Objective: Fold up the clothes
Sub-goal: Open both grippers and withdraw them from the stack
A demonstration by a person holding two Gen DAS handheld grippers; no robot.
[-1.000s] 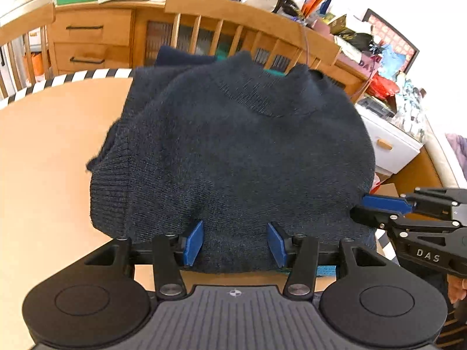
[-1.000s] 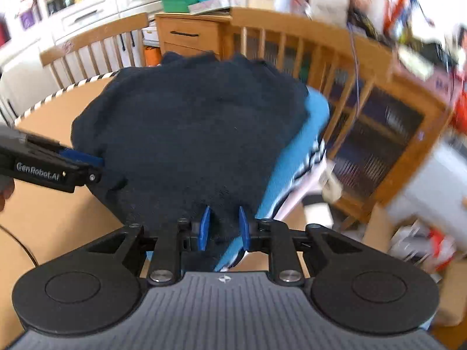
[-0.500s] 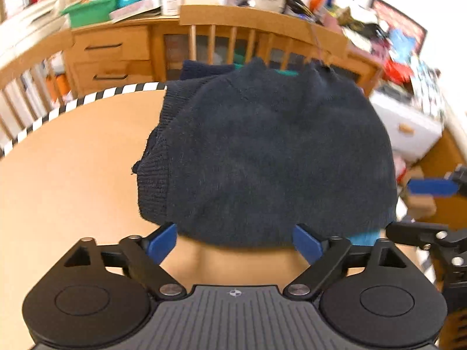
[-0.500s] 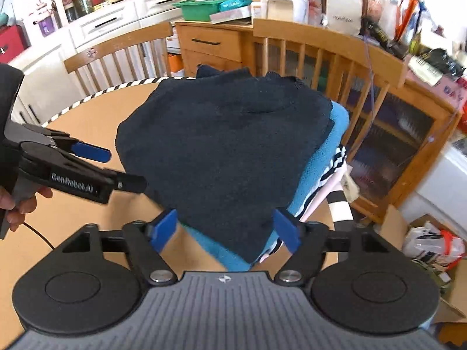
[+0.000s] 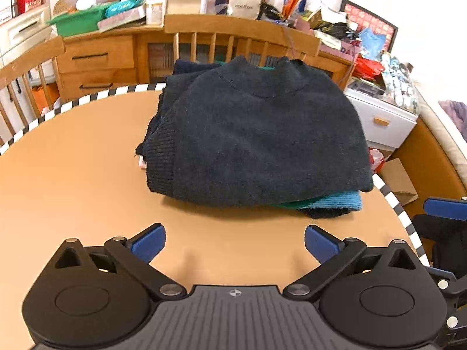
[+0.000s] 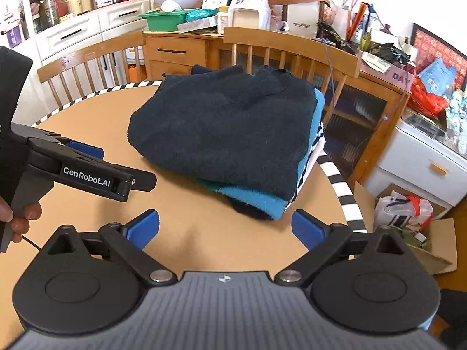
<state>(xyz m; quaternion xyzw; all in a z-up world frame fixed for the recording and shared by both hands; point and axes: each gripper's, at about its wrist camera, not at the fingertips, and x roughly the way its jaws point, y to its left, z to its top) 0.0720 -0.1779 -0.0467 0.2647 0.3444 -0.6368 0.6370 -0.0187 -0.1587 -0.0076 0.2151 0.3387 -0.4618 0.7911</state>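
A folded dark navy sweater [image 5: 259, 143] lies on top of a stack of folded clothes at the far right side of the round table [image 5: 73, 192]. It also shows in the right wrist view [image 6: 227, 134]. A teal garment [image 6: 256, 201] and a striped one [image 6: 312, 151] stick out under it. My left gripper [image 5: 233, 243] is open and empty, a short way in front of the stack. My right gripper [image 6: 224, 229] is open and empty, near the stack's front right corner. The left gripper also shows from the side in the right wrist view [image 6: 87, 172].
Two wooden chairs [image 5: 242, 35] [image 6: 87, 64] stand behind the table. A wooden sideboard [image 5: 96, 67] holds a green tray [image 5: 78, 23] and clutter. A white drawer unit [image 5: 382, 122] and a cardboard box [image 6: 423, 245] stand on the right. The table edge [image 6: 344, 192] is striped.
Both grippers opened, let go of the navy sweater and pulled back from the stack. The sweater now rests on the pile.
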